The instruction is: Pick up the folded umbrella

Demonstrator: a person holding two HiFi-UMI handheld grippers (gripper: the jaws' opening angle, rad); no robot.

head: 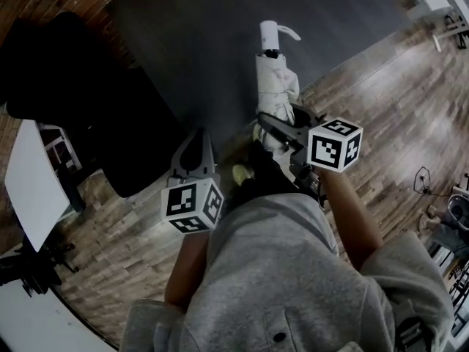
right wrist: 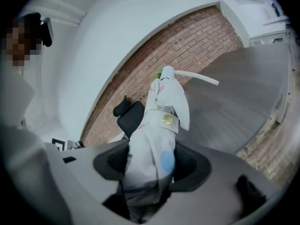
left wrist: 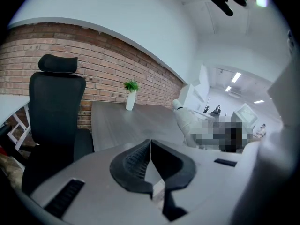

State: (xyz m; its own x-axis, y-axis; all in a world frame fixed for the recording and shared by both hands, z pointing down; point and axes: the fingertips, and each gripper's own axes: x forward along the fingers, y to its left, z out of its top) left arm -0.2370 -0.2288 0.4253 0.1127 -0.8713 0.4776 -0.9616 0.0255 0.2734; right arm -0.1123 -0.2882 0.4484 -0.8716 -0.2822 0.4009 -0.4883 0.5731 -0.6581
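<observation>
Right tongs [right wrist: 153,158] pinch the white folded fabric umbrella [right wrist: 161,102], seemingly mid-lift; left tongs [left wrist: 151,144] are pressed together, empty. Next: raise it clear, keeping the grip firm.

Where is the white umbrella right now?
In the head view, right of centre: the umbrella is clamped in the right tongs, poking out over the dark table.
</observation>
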